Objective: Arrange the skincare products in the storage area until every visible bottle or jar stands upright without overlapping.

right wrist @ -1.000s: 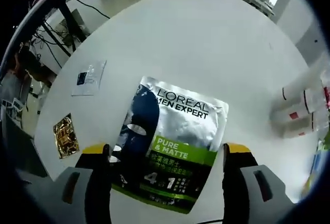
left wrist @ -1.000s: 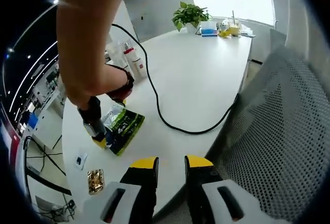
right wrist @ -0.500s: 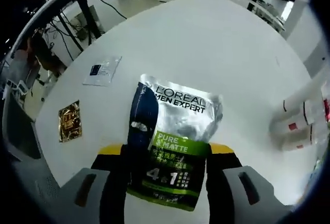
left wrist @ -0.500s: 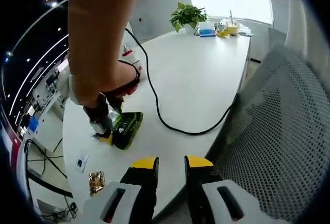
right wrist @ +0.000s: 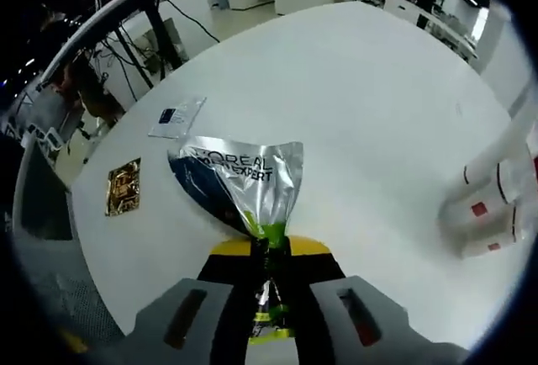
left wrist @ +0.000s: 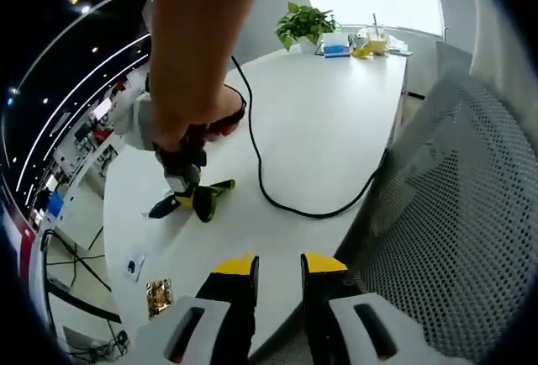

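While my right claw (right wrist: 271, 274) pinched the face-mask sachet (right wrist: 239, 187) by its lower edge above the counter (right wrist: 370, 104), the sachet crumpled, apparently light and floppy; my left claw (left wrist: 277, 271) stood open, empty.

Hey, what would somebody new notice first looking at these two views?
Probably the silver and green face mask sachet, pinched and crumpled between the right gripper jaws above the white table. Next, the black cable snaking across that table, and the potted plant at its far end.
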`<state>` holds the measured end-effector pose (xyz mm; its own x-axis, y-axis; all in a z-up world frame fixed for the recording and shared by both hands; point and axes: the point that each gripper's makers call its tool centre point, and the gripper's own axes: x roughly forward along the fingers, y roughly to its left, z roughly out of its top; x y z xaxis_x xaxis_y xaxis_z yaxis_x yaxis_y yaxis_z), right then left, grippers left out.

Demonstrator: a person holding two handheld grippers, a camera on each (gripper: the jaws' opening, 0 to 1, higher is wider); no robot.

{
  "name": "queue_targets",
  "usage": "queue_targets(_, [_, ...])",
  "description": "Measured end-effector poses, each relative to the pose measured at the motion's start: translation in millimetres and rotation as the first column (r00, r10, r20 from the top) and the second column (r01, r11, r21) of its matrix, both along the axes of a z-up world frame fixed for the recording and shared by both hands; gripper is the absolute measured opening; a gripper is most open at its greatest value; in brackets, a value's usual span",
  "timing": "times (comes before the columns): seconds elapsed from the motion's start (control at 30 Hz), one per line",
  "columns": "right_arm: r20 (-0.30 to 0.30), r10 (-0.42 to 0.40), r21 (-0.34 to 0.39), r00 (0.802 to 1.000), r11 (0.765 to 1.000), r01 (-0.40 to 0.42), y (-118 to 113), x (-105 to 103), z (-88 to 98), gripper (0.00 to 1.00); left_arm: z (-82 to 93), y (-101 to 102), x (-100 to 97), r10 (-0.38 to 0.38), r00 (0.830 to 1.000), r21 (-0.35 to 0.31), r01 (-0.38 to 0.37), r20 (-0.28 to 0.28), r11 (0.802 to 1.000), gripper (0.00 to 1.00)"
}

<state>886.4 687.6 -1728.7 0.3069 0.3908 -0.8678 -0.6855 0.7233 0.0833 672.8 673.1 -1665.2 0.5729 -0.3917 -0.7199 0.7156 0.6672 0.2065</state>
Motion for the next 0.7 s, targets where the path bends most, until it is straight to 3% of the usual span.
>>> queue_targets(0.2, [0.001,0.021,0.025,1.000,0.999,-0.021,-1,-4,4.7,0.02,-2.6,-2,-2.0,-0.012,1.000,0.004,0.012,-0.016,1.000,0.20])
queue_targets(0.27, [0.008,0.006,0.075,1.000,0.997,-0.007,0,-4,8.8,0.02,-2.7,-2,-2.6,-0.016,1.000,0.004,0.016,-0.018,1.000,0.20])
queue_targets(0.4, [0.061,0.046,0.165,0.997,0.985,-0.056,11,-27,35.6,0.02,-3.4,-4,-4.7,-0.026,0.999,0.000,0.026,-0.029,1.000,0.20])
queue_targets(0.47, [0.106,0.079,0.171,0.991,0.981,-0.096,6,-19,34.4,0.02,-3.9,-4,-5.7,-0.034,0.999,0.003,0.034,-0.031,0.999,0.20])
queue_targets(0.7, [0.192,0.102,0.271,0.976,0.950,-0.153,-3,-65,75.6,0.02,-10.3,-8,-11.4,-0.059,0.996,0.017,0.060,-0.069,0.998,0.20])
